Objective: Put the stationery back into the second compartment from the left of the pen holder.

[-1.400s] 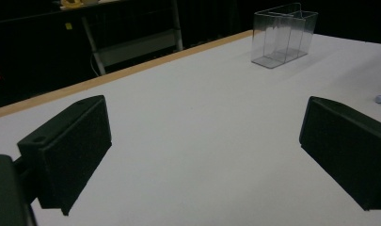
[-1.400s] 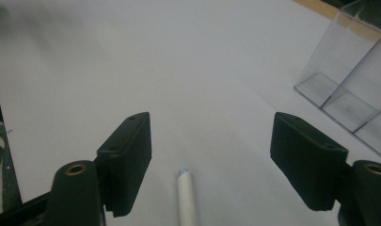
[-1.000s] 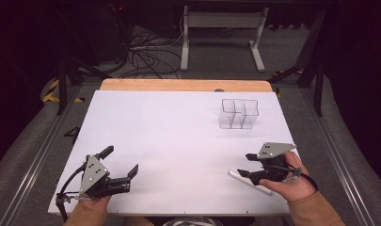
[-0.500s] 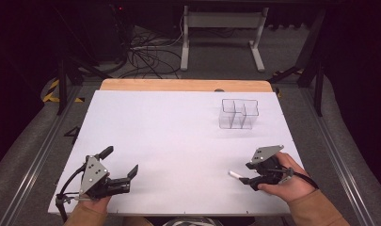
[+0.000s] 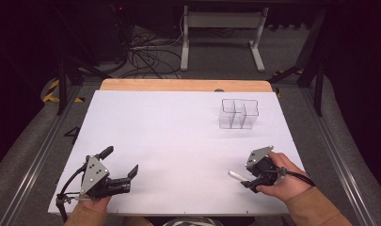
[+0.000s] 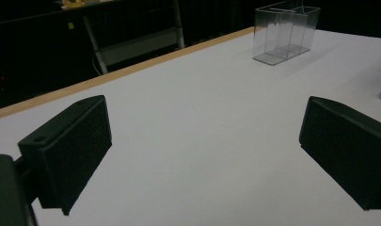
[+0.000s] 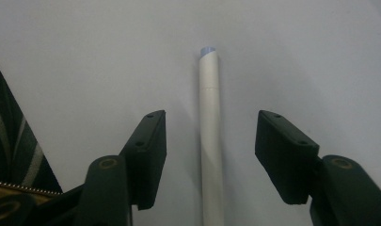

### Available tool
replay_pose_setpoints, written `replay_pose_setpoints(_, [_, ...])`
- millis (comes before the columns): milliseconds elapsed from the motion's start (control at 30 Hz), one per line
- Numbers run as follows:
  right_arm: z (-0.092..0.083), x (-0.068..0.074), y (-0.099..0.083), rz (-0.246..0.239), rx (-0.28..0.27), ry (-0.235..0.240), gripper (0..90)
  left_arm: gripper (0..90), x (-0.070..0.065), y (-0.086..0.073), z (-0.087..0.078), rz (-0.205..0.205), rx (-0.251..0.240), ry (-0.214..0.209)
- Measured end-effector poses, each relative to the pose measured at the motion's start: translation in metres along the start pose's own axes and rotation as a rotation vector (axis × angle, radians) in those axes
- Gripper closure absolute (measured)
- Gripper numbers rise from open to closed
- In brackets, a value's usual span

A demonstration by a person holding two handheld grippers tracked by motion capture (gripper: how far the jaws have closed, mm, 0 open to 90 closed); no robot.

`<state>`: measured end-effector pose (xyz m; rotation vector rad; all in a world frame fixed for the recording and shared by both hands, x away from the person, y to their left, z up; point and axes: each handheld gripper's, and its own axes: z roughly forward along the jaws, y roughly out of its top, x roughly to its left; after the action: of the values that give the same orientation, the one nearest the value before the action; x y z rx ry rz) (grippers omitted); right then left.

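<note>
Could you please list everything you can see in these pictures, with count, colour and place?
pen: one, white with a bluish tip, lying on the table near its right front, between the right gripper's fingers, not pressed by them.
organiser: one, clear, with compartments, standing empty on the table at far right.
table: one, white top with a wooden far edge.
cables: several, dark, on the floor beyond the table.
frame: one, grey metal, on the floor behind the table.
left gripper: one, black with a grey plate, at the near left, fingers wide apart on nothing.
right gripper: one, black, near right, fingers just been closing toward the pen.
hands: two, at the near edge, holding the grippers.
</note>
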<state>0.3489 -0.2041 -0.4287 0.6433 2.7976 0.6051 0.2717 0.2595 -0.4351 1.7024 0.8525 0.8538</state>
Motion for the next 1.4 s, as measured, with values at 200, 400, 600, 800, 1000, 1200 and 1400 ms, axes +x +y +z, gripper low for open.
replay_pose_setpoints(200, [0.003,0.0,0.002,-0.013,0.06,0.017,52.9,3.7,0.0,0.0,0.0,0.002,0.001,-0.001])
replay_pose_setpoints(400, [0.007,0.0,0.005,-0.038,0.1,0.021,57.7,3.7,0.0,0.0,0.0,0.004,0.004,-0.002])
replay_pose_setpoints(600, [0.011,-0.001,0.008,-0.056,0.133,0.028,61.9,3.8,0.0,0.0,0.001,0.003,0.004,-0.002])
replay_pose_setpoints(800, [0.015,-0.003,0.008,-0.057,0.14,0.035,67.8,3.8,0.0,0.0,0.001,0.002,0.004,-0.003])
replay_pose_setpoints(1000, [0.017,-0.004,0.007,-0.079,0.159,0.038,72.2,3.8,0.0,0.0,0.001,0.002,0.004,-0.003])
replay_pose_setpoints(1200, [0.02,-0.004,0.007,-0.079,0.183,0.04,76.9,3.8,0.0,0.0,0.001,0.002,0.004,-0.004])
replay_pose_setpoints(1400, [0.022,-0.003,0.007,-0.078,0.192,0.039,78.5,3.8,0.0,0.0,0.001,0.002,0.004,-0.004])
